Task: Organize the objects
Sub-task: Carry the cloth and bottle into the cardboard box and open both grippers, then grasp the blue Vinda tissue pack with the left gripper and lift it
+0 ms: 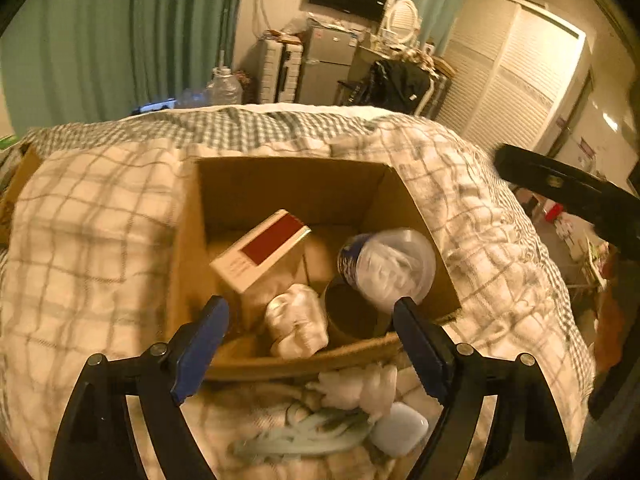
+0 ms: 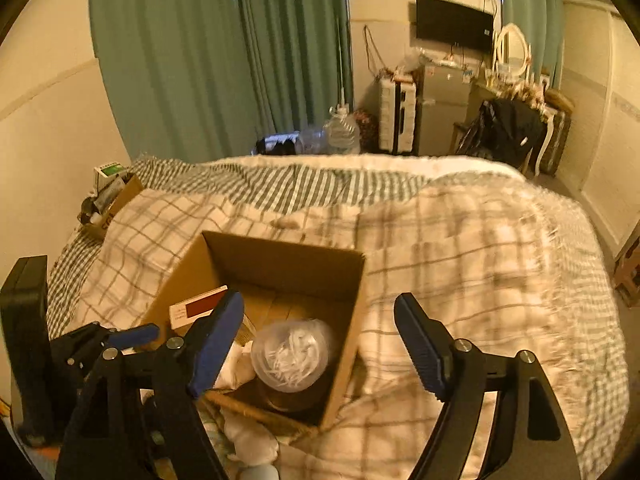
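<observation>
An open cardboard box (image 1: 288, 184) sits on a checked blanket. It also shows in the right wrist view (image 2: 280, 256). Inside are a white box with a red label (image 1: 260, 248), a clear lidded jar (image 1: 394, 268), a brown cup (image 1: 352, 316) and a white crumpled bag (image 1: 296, 322). In front of the box lie another white bag (image 1: 360, 388), a small white case (image 1: 398, 434) and pale green cord (image 1: 304, 436). My left gripper (image 1: 312, 340) is open and empty above the box's near edge. My right gripper (image 2: 320, 340) is open and empty over the box's right wall, above the jar (image 2: 294, 356).
The bed's blanket (image 2: 480, 248) spreads to the right. A second cardboard box with items (image 2: 108, 204) sits at the bed's far left. Beyond the bed stand green curtains (image 2: 224, 56), a water jug (image 2: 340, 132), a small fridge (image 2: 440, 108) and a chair with black clothing (image 2: 508, 132).
</observation>
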`<state>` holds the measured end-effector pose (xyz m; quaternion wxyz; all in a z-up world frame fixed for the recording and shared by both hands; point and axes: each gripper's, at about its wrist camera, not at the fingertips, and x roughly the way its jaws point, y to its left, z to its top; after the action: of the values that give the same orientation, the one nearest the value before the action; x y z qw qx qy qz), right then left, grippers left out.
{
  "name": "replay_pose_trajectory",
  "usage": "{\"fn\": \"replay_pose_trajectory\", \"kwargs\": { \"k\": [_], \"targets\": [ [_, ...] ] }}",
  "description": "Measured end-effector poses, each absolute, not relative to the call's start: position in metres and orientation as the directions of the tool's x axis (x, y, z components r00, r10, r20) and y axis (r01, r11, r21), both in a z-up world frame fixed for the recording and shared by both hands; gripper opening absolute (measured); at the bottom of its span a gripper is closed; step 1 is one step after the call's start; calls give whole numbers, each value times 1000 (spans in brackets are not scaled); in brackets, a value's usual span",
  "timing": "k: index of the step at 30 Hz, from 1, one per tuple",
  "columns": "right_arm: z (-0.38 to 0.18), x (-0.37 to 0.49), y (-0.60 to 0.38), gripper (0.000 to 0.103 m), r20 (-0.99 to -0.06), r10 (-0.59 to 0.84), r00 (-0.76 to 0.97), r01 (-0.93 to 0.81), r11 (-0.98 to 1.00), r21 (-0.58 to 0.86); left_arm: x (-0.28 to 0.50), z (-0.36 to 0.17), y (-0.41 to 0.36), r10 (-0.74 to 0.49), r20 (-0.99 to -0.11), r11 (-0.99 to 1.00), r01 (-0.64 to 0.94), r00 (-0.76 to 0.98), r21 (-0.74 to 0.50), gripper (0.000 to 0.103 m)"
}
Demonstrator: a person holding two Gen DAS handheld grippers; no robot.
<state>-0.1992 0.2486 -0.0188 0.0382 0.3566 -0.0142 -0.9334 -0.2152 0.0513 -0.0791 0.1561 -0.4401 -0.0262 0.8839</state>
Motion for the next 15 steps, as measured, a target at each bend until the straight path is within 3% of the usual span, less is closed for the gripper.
{"fn": "replay_pose_trajectory", "kwargs": {
  "k": [3, 8, 15],
  "targets": [
    [1, -174, 241, 82, -649, -67, -758, 86, -996, 2, -194, -58, 39, 256, -762, -964, -215, -595, -156, 94],
    [22, -123, 227, 82, -651, -67, -756, 139, -989, -60, -151, -35, 22, 207, -769, -976, -182, -604, -120, 94],
    [21, -55, 220, 82, -675, -20, -738, 150, -979, -135, -79, -40, 22, 145, -778, -986, -152, -611, -64, 95]
  ]
}}
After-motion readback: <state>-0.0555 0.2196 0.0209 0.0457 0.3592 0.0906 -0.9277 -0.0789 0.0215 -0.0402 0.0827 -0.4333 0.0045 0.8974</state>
